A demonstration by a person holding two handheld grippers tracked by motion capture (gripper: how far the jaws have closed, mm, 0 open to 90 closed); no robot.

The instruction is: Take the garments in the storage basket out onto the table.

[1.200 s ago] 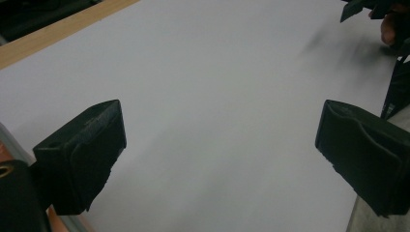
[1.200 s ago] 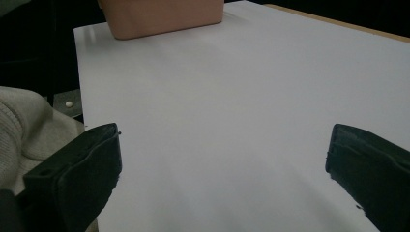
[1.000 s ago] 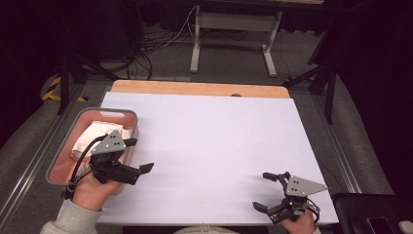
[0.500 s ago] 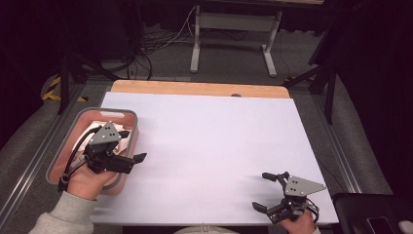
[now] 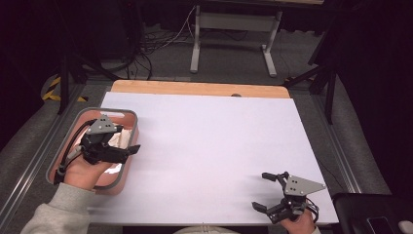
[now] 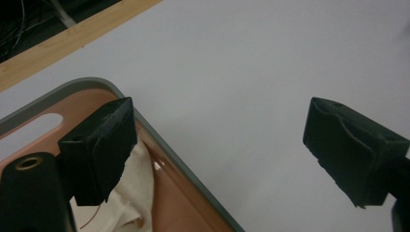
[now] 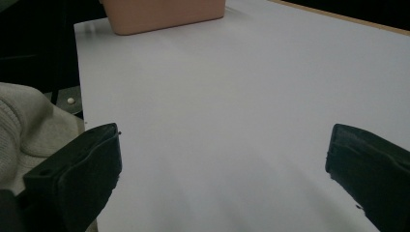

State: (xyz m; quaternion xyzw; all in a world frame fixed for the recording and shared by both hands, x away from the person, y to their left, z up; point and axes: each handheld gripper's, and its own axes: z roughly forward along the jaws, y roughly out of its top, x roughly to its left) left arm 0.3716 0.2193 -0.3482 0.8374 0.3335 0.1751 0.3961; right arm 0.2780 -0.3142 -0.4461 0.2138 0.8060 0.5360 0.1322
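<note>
Hovering wide-jawed over the pink tray (image 5: 127,117) at the surface's (image 5: 219,146) left edge, the left tool (image 5: 127,151) eyes the soft, light cream cloth (image 6: 130,203) inside, best pinched at a raised fold, while the right tool (image 5: 265,192) waits open.

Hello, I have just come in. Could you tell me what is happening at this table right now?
A person sits at a white table with a gripper in each hand. The left gripper is open above a pink bin with a grey rim at the table's left edge; a cream cloth lies inside the bin, and one of the fingers is over it. The right gripper is open and holds nothing, near the front right corner.
</note>
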